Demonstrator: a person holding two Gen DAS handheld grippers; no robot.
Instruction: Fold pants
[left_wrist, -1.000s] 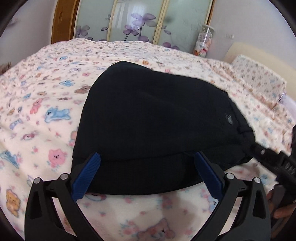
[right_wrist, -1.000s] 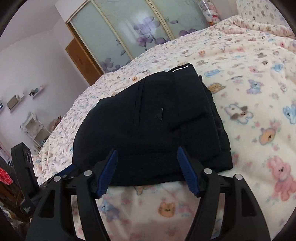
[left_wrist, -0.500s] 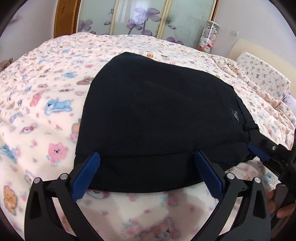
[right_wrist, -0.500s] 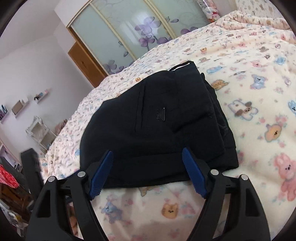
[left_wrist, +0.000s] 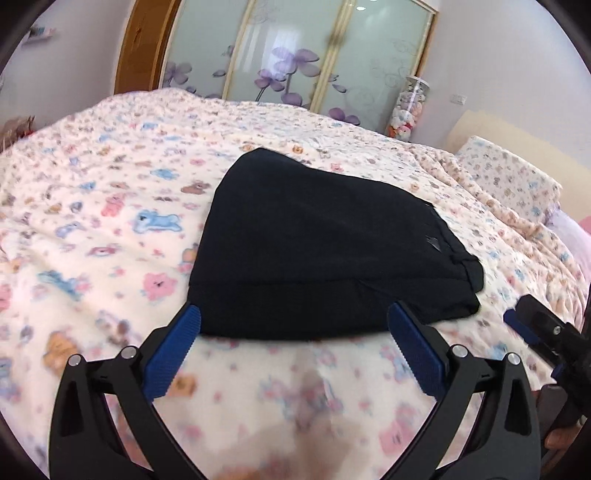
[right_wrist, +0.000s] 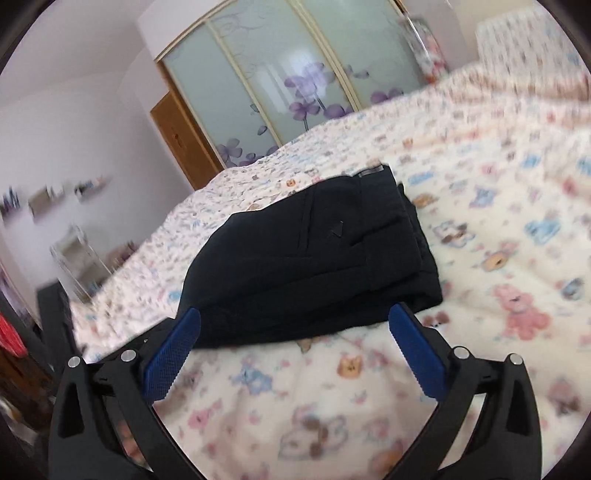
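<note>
Folded pants (right_wrist: 306, 262) flat on bedspread (right_wrist: 498, 229), waistband end far-right

Bed (left_wrist: 110, 206) with cream fleece blanket, pastel animal print. Folded black pants (left_wrist: 317, 251) lie flat mid-bed. Matching-print pillow (left_wrist: 517, 184) at far right edge.

A home bedroom: a bed (left_wrist: 110, 206) under a cartoon-animal blanket, a pillow (left_wrist: 509, 177) at its far right corner, and a sliding-door wardrobe (left_wrist: 295, 55) with purple flowers behind.
</note>
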